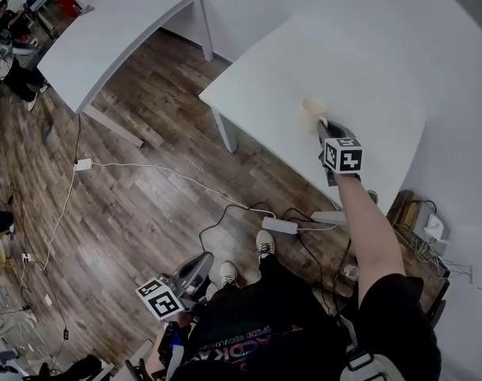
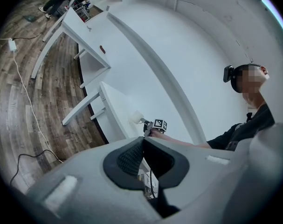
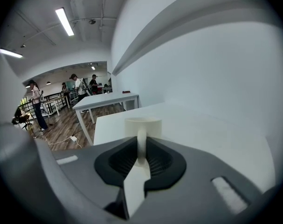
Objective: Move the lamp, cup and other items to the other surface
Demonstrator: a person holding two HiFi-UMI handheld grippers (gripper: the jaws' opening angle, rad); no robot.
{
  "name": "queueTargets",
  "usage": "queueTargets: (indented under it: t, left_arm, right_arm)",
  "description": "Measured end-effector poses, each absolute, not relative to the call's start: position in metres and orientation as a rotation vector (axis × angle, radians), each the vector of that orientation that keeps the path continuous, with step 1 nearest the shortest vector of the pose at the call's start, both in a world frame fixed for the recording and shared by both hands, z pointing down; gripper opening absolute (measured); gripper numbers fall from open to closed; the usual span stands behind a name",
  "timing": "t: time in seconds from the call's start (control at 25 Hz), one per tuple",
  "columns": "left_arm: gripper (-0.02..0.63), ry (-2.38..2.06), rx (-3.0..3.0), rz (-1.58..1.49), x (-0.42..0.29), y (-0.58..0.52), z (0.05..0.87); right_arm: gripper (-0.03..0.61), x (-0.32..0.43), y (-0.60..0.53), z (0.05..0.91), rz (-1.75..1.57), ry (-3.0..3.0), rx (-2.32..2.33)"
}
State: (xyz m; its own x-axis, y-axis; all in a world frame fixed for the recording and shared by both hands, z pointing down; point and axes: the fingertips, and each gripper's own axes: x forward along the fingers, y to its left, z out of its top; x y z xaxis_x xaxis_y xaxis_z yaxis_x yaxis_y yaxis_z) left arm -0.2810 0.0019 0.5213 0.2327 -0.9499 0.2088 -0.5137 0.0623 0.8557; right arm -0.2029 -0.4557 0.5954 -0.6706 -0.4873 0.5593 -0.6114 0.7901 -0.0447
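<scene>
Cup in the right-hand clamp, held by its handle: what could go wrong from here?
1. The right gripper pinches the cream cylindrical cup only by its thin handle, so the cup may swing or slip out during the carry.
2. A white power strip and loose dark cables lie on the wooden floor right by the person's shoes, so a step toward the other white table could catch on them and jolt the cup.
</scene>
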Motion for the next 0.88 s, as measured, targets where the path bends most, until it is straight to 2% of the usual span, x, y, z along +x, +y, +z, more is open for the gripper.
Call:
queueTargets:
  t: [0.56, 0.88]
  left_arm:
    - [-0.002, -1.214, 1.780, -0.540, -0.274, 0.015, 0.500]
    - [-0.002, -1.081, 1.889, -0.490, -0.260, 0.025, 0.490]
  right_arm:
    - [0.049, -0.138, -0.358, 0.484, 0.316, -2.661, 1.000]
    - [0.049, -0.082, -0.293, 0.457, 0.272, -2.673, 1.116]
